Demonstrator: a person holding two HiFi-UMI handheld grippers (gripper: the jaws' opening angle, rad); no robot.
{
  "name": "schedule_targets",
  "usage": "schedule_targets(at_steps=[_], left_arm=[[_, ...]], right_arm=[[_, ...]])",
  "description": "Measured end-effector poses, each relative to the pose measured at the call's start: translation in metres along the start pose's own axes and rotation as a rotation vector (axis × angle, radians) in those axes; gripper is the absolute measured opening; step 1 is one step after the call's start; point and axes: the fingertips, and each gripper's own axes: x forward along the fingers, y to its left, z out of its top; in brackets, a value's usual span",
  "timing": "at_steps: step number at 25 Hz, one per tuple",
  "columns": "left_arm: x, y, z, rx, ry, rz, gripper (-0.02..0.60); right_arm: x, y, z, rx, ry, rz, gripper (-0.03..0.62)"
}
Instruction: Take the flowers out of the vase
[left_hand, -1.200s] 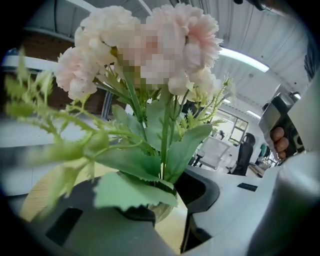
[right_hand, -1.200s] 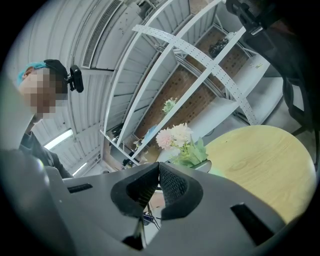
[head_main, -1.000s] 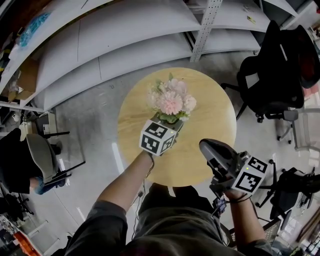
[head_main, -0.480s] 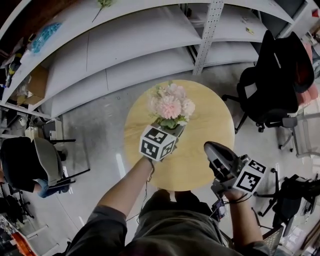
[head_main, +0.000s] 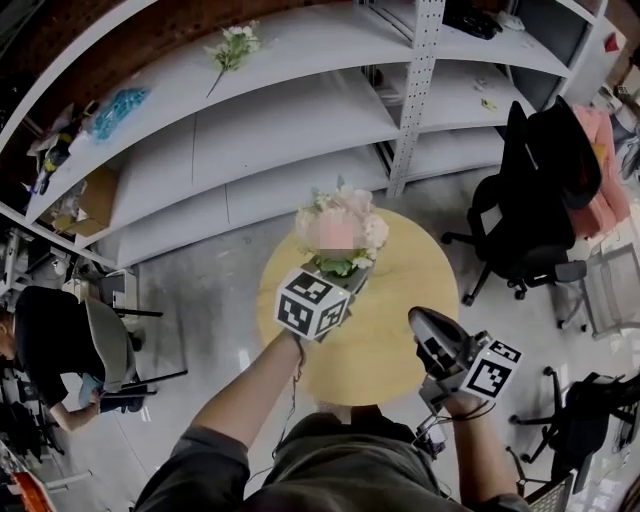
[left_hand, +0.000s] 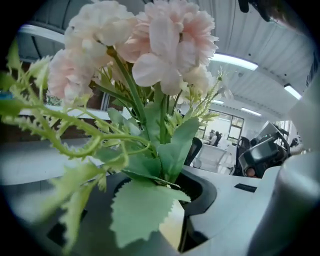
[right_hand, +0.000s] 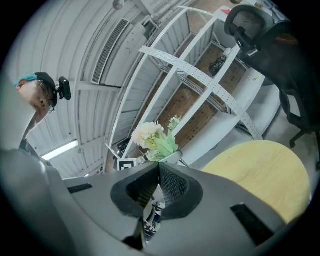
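A bunch of pale pink flowers (head_main: 340, 232) with green leaves hangs above the round wooden table (head_main: 400, 320). My left gripper (head_main: 345, 275) is shut on its stems just under the foliage, and its jaws have just been closing on them. In the left gripper view the blooms (left_hand: 165, 45) fill the frame and the leaves run down into the left gripper (left_hand: 170, 182). The right gripper (head_main: 420, 322) hovers over the table's near right edge, shut with nothing in it. It (right_hand: 159, 167) looks toward the flowers (right_hand: 150, 136). No vase shows in any view.
White metal shelving (head_main: 300, 110) curves behind the table, with a loose flower sprig (head_main: 232, 45) on an upper shelf. A black office chair (head_main: 530, 190) stands right of the table. A seated person (head_main: 60, 350) is at the far left.
My left gripper has risen with the bunch, which now stands higher above the table. The right gripper has lifted a little. The table looks smaller and more shelving shows.
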Motion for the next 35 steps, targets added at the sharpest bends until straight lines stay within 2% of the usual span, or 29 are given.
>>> schedule_targets(at_steps=[5, 14, 18, 26, 35], left_arm=[[-0.013, -0.011, 0.043, 0.055, -0.021, -0.015, 0.072], [-0.041, -0.043, 0.123, 0.166, -0.097, -0.038, 0.069], [-0.052, -0.055, 0.149, 0.185, -0.139, -0.041, 0.067], [-0.064, -0.068, 0.164, 0.219, -0.149, -0.043, 0.067], [-0.068, -0.069, 0.157, 0.222, -0.148, -0.036, 0.067]], right_arm=[[-0.005, 0.009, 0.01, 0.004, -0.03, 0.021, 0.015], [-0.011, 0.052, 0.046, -0.079, -0.087, 0.099, 0.015], [-0.01, 0.078, 0.061, -0.132, -0.097, 0.144, 0.015], [0.0, 0.105, 0.065, -0.208, -0.077, 0.175, 0.014], [0.004, 0.103, 0.057, -0.192, -0.067, 0.179, 0.014]])
